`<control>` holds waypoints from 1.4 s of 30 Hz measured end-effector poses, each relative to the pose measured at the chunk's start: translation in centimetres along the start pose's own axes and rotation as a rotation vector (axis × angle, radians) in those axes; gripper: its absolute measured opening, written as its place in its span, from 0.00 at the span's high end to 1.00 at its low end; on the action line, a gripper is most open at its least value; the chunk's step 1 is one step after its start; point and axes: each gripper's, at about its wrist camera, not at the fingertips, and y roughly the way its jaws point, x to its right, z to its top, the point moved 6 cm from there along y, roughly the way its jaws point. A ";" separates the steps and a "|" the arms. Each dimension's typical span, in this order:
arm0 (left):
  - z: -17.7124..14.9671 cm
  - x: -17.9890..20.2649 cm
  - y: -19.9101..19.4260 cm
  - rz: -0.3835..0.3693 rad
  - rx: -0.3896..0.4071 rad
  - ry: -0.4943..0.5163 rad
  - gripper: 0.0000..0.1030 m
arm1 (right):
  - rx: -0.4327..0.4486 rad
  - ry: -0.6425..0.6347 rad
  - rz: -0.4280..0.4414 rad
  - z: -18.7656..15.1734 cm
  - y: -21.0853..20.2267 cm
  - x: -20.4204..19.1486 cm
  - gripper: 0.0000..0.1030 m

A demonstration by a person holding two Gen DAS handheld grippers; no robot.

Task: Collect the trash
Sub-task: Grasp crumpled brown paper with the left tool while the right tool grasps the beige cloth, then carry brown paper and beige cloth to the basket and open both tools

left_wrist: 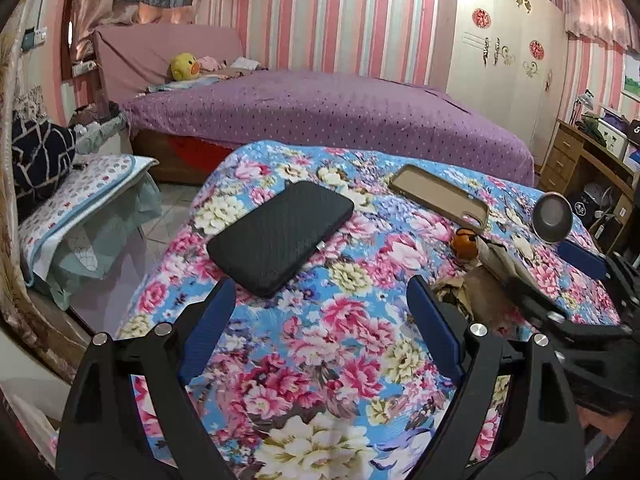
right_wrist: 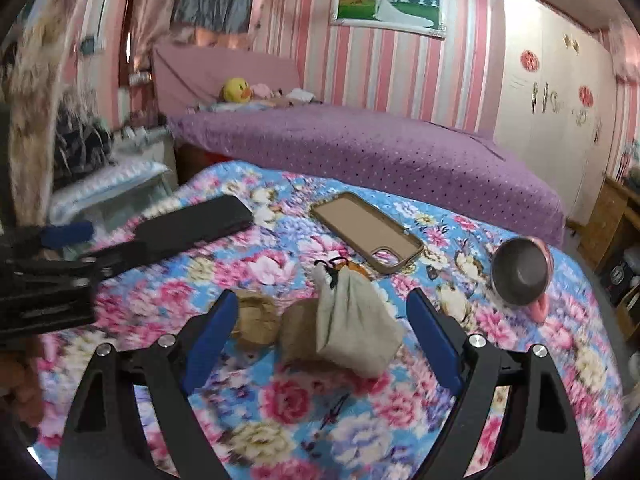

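Left wrist view: the left gripper (left_wrist: 320,300) stands wide open over the floral cloth (left_wrist: 304,360) with nothing between its blue pads. A black case (left_wrist: 280,236) lies flat at about eleven o'clock from the fingertips, closed, so its contents cannot be told. The trash, a heap of crumpled brown paper (left_wrist: 460,292), sits at about three o'clock, just past the right-hand finger, partly hidden by the right gripper (left_wrist: 592,272) coming in from the edge. Beyond it, at one o'clock, lie a small orange object (left_wrist: 465,245), an empty phone case (left_wrist: 440,196) face up, and a metal bowl (left_wrist: 552,218) tipped on its side.

Right wrist view: the right gripper (right_wrist: 322,308) also has its jaws set wide, pads clear of everything. Between and just ahead of them, at twelve o'clock, sit the crumpled brown paper (right_wrist: 256,316) in two wads and a pale cloth pouch (right_wrist: 352,320) leaning on the nearer wad, its drawstring neck (right_wrist: 326,276) pointing up. The paper looks light, soft and crushable; it should give under the pads and not slip, so a squeeze across the bulk of a wad seems the best hold. The pouch looks limp; whether it holds anything cannot be told. The phone case (right_wrist: 368,232) lies at one o'clock, empty. The metal bowl (right_wrist: 520,272), at two o'clock, shows a bare inside. The left gripper (right_wrist: 64,236) shows blurred at nine o'clock.
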 end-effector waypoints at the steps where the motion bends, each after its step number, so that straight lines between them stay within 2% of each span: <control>1: -0.1 0.2 0.1 -0.001 -0.004 0.005 0.18 | -0.042 -0.003 -0.002 -0.5 1.0 0.1 0.28; 2: -0.2 0.3 0.1 -0.004 -0.006 0.013 0.18 | -0.089 0.014 0.000 -1.1 1.9 0.4 0.44; 3: -0.3 0.6 0.2 -0.006 -0.008 0.022 0.18 | -0.116 0.033 0.010 -1.5 2.4 0.7 0.55; 4: -0.5 0.9 0.3 -0.009 -0.011 0.032 0.18 | -0.124 0.065 0.025 -1.7 2.4 1.2 0.74; 7: -0.8 1.8 0.7 -0.037 -0.024 0.039 0.18 | -0.053 0.160 0.053 -0.8 0.2 2.9 0.83; 11: -1.0 4.1 1.6 -0.101 -0.042 0.045 0.18 | 0.021 0.238 0.035 -0.3 -2.9 5.8 0.86; 16: -1.0 7.8 3.0 -0.134 -0.052 0.118 0.18 | 0.043 0.290 0.035 -0.6 -4.8 8.3 0.86; 20: -1.4 9.3 4.8 -0.112 -0.089 0.151 0.18 | 0.056 0.290 0.064 -0.7 -5.4 9.3 0.86; 21: -1.5 9.5 5.2 -0.115 -0.101 0.151 0.23 | 0.057 0.284 0.065 -0.7 -5.5 9.5 0.86; 23: -1.8 9.7 5.8 -0.138 -0.136 0.142 0.65 | 0.055 0.278 0.066 -0.8 -5.7 9.7 0.86; 24: -1.8 9.7 5.8 -0.147 -0.138 0.130 0.65 | 0.055 0.273 0.065 -0.9 -5.7 9.8 0.86; 25: -1.7 9.6 5.6 -0.153 -0.133 0.124 0.71 | 0.056 0.270 0.061 -0.9 -5.9 9.9 0.86; 27: -1.4 9.6 4.8 -0.165 -0.115 0.116 0.72 | 0.063 0.278 0.065 -0.9 -6.3 10.4 0.86; 32: -0.1 9.6 0.7 -0.166 -0.007 0.096 0.72 | 0.104 0.310 0.065 -0.7 -8.4 12.0 0.86; 34: 0.0 9.9 -0.5 -0.178 0.011 0.096 0.72 | 0.120 0.339 0.075 -0.8 -9.2 12.8 0.86; 38: -0.1 11.1 -2.3 -0.199 0.041 0.118 0.72 | 0.144 0.338 0.048 -1.2 -11.2 13.9 0.86; 42: 0.3 11.8 -4.3 -0.229 0.081 0.096 0.72 | 0.159 0.331 0.011 -1.8 -13.1 15.5 0.86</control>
